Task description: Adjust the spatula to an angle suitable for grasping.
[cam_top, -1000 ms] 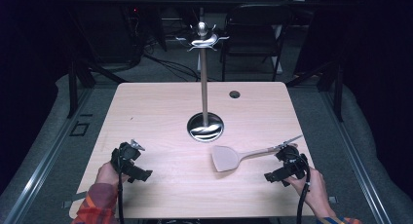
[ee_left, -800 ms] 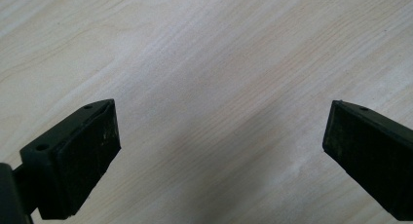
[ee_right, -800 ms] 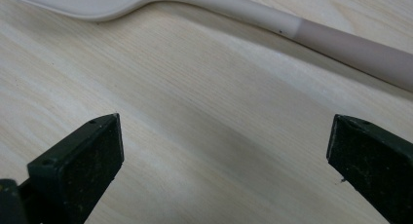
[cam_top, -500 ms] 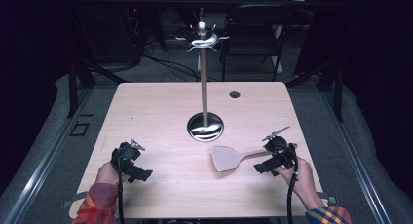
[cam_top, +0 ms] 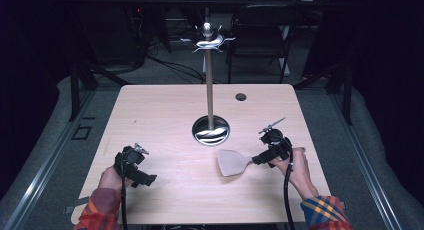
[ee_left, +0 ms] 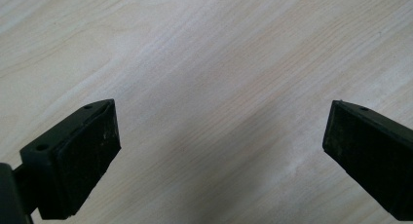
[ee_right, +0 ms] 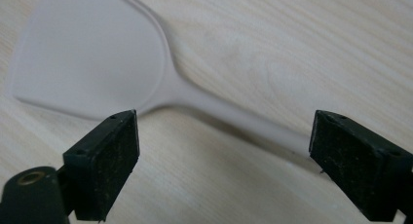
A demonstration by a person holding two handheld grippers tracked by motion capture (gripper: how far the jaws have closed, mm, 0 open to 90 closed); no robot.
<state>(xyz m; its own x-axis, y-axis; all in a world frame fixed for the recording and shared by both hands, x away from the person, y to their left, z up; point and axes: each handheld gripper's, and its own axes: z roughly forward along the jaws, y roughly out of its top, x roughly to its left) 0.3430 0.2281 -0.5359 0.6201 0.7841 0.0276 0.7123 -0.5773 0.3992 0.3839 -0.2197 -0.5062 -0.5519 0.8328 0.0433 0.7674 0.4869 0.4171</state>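
**Right gripper closes in on spatula handle**

Since 1.0 s ago the right gripper (cam_top: pixel 260 159) has moved inward from the table's right edge and now sits over the handle of the spatula (cam_top: pixel 231 162); the left gripper (cam_top: pixel 142 178) is unchanged near the front left of the table (cam_top: pixel 160 110).

Judgement: the reach is done and the grasp comes next.

The spatula lies flat, blade toward the centre, just in front of the base of the utensil stand (cam_top: pixel 210 90).

The right gripper view shows what the high view cannot: jaws wide open, the handle (ee_right: pixel 229 114) between them, untouched. The left gripper view shows jaws wide open over bare wood, holding nothing. The high view alone gives the stand and the hooks at its top.
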